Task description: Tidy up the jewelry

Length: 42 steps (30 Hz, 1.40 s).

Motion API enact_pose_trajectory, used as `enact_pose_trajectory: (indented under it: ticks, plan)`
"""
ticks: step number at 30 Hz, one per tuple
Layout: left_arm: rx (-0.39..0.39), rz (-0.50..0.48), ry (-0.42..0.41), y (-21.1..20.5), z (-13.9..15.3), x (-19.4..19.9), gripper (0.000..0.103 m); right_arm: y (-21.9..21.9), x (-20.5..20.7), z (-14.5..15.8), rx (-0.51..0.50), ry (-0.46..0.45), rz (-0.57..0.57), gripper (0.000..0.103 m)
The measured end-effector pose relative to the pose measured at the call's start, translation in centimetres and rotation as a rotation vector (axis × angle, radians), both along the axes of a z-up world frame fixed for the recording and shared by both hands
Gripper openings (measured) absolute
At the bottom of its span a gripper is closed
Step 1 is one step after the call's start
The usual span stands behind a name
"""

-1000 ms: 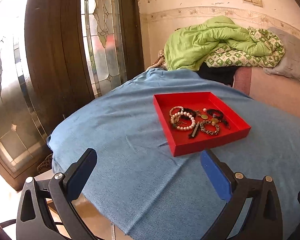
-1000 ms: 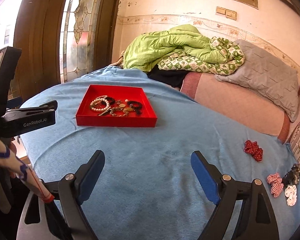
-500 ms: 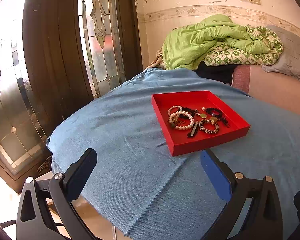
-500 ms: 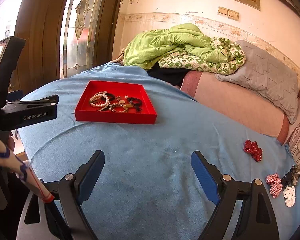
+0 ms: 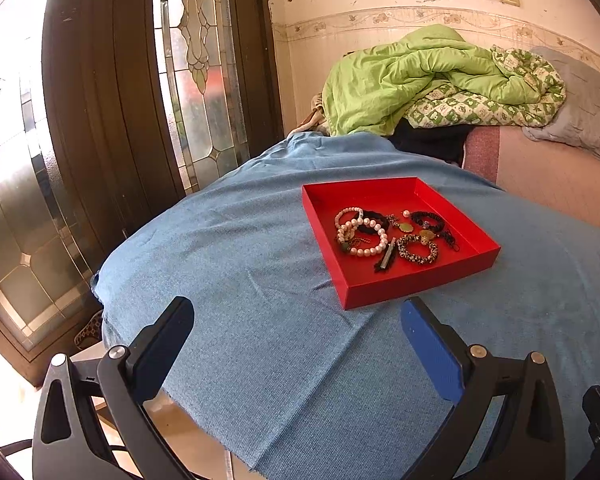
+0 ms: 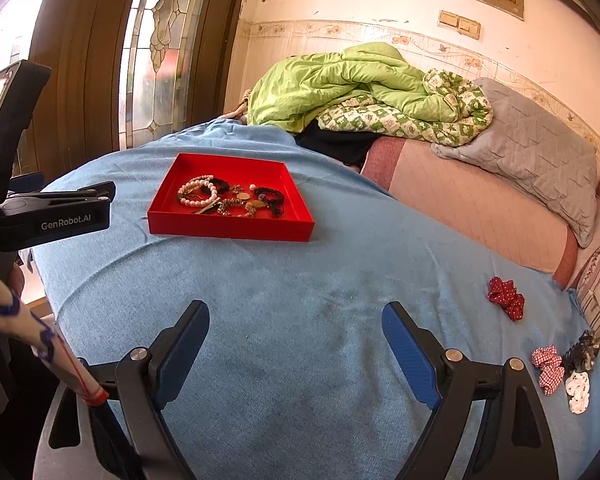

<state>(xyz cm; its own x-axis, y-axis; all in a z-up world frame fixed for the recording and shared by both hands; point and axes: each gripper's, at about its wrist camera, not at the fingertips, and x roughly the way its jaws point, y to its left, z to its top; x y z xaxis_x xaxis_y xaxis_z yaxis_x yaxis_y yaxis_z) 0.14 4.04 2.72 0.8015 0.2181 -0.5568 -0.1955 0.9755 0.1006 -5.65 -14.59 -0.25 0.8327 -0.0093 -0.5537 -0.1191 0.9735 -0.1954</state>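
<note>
A red tray (image 5: 416, 284) (image 6: 228, 230) sits on the blue cloth (image 5: 260, 280) (image 6: 300, 280) and holds a heap of jewelry: a pearl bracelet (image 5: 364, 236) (image 6: 198, 192), black bands (image 5: 430, 218) (image 6: 270, 196), a patterned beaded bracelet (image 5: 416, 250) and small charms. My left gripper (image 5: 298, 330) hovers open just short of the tray's near left corner, nothing between its pads. My right gripper (image 6: 296, 334) stands open over bare cloth, well short of the tray. Hair scrunchies lie to the right: a red dotted one (image 6: 506, 298) and a checked one (image 6: 546, 368).
A green quilt (image 6: 348, 88) and a grey pillow (image 6: 540, 152) are piled at the far end by the wall. A stained-glass door (image 5: 204, 72) stands left of the bed. The cloth's edge drops off at the near left (image 5: 220, 432). The left tool's body (image 6: 52, 216) shows at the right view's left.
The left wrist view has drifted slightly, so the tray sits a little lower and more to the left. Both grippers stay open and nothing on the cloth has moved.
</note>
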Motion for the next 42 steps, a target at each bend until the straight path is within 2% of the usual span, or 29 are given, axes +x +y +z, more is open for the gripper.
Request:
enact_pose_trajectory:
  ticks: [37, 40, 42]
  plan:
    - [0.001, -0.01, 0.013, 0.1, -0.1, 0.2, 0.103, -0.1, 0.4, -0.4, -0.008, 0.022, -0.006, 0.091]
    - [0.016, 0.034, 0.009, 0.5, -0.1, 0.0, 0.103, -0.2, 0.4, -0.4, -0.004, 0.021, -0.006, 0.091]
    - [-0.004, 0.04, 0.004, 1.0, -0.1, 0.0, 0.103, -0.2, 0.4, -0.4, -0.002, 0.023, -0.009, 0.091]
